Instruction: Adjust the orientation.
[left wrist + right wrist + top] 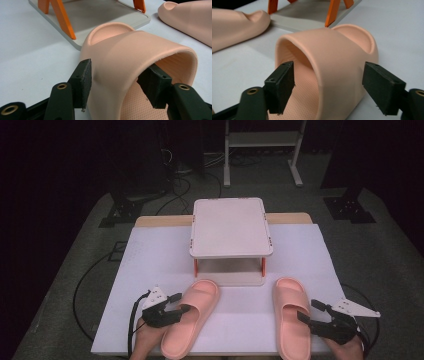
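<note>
2 pink slippers are laid toe-forward on the white table (150, 255), their toes just short of a small 2-tier shelf (231, 227) at the middle of the high view; this layout suggests the pair is meant to be lifted onto the shelf, 1 slipper per gripper.

The left slipper (192, 316) is seen at the lower left of centre in the high view, angled so that its toe points toward the shelf's lower board. It is approached from its outer side by the left gripper (176, 309). In the left gripper view, the strap (140, 57) of this slipper is straddled at the lower middle of the frame: 1 pad (83, 80) is pressed against the outer wall of the strap, where a slight dent can be made out, and the other pad is set inside the arch, over the footbed. The jaws are thus nearly closed on the strap wall, though whether the grip is firm cannot be told.

The right slipper (291, 315) lies at the lower right of centre, straighter to the shelf. The right gripper (306, 316) is held at its outer edge. In the right gripper view (327, 87), the jaws stand wide apart, 1 inside the strap opening and 1 outside it, with clear gaps to the strap (332, 57) on both sides; nothing is gripped yet.

The other slipper is visible at an upper corner of each gripper view.
</note>
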`<state>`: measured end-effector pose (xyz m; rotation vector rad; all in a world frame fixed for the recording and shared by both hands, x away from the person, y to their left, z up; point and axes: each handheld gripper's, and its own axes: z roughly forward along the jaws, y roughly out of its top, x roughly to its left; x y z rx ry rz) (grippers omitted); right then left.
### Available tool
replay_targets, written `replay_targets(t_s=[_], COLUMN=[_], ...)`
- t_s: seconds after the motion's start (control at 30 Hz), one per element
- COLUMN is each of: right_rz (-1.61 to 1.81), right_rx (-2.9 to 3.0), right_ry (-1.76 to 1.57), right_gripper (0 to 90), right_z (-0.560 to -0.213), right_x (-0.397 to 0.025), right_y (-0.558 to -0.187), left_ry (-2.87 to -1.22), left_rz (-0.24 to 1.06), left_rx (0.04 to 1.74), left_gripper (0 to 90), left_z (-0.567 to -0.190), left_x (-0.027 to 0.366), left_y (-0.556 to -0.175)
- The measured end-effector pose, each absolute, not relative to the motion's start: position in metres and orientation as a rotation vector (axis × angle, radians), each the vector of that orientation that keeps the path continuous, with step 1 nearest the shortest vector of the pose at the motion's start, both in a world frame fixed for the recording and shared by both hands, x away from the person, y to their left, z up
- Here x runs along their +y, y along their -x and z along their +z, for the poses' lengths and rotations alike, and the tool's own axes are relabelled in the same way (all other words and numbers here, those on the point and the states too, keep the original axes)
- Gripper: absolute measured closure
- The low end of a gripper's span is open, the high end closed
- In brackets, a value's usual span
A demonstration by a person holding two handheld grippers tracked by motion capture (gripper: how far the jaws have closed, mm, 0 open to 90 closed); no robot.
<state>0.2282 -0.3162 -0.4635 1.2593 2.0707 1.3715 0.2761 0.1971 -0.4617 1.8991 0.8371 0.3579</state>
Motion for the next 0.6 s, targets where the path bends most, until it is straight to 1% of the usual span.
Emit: replay_targets(t_s=[0.1,0.13,0.2,0.3,0.33,0.43,0.6], right_rz=[1.348,1.321,1.320,1.308,1.286,1.270,1.248], right_rx=[2.085,2.071,2.065,2.045,2.031,2.020,2.005], right_ry=[-1.267,-1.267,-1.269,-1.286,-1.288,-1.294,-1.289], right_gripper=[27.8,30.1,31.2,36.0,40.2,42.9,48.1], right_z=[-0.4666,-0.4678,-0.4679,-0.4684,-0.4690,-0.4694,-0.4686], right_x=[-0.3127,-0.3113,-0.3114,-0.3114,-0.3113,-0.3113,-0.3098], right_y=[-0.2308,-0.2319,-0.2323,-0.2327,-0.2331,-0.2334,-0.2325], left_ry=[-1.898,-1.900,-1.900,-1.907,-1.915,-1.925,-1.913], left_rz=[0.357,0.357,0.356,0.369,0.372,0.389,0.401], left_rx=[0.839,0.841,0.846,0.854,0.855,0.859,0.862], left_gripper=[45.9,46.6,46.7,46.7,47.0,47.7,52.9], left_z=[-0.4617,-0.4619,-0.4626,-0.4633,-0.4633,-0.4639,-0.4635], left_x=[0.1976,0.1978,0.1976,0.1966,0.1967,0.1961,0.1977], left_y=[-0.2764,-0.2765,-0.2767,-0.2765,-0.2766,-0.2765,-0.2752])
